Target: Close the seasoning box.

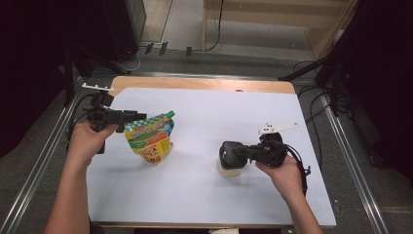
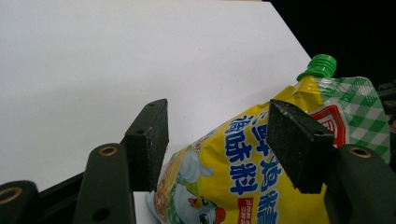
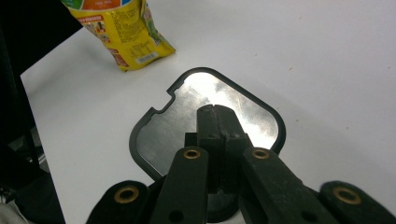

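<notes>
One pouch (image 2: 243,172) between parted left gripper (image 2: 217,144) pads.

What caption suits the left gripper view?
Open hand-held gripper straddles a yellow seasoning pouch with green cap on the white table.

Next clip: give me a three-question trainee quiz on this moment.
1. True or false: the left gripper clamps the yellow pouch.
2. What colour is the pouch's cap?
3. The right gripper hangs over: A) the pouch, B) the jar's black-rimmed lid, C) bare table.

Key: 1 false, the jaws stand apart with the pouch between them. 2 green. 3 B, jaws shut.
</notes>
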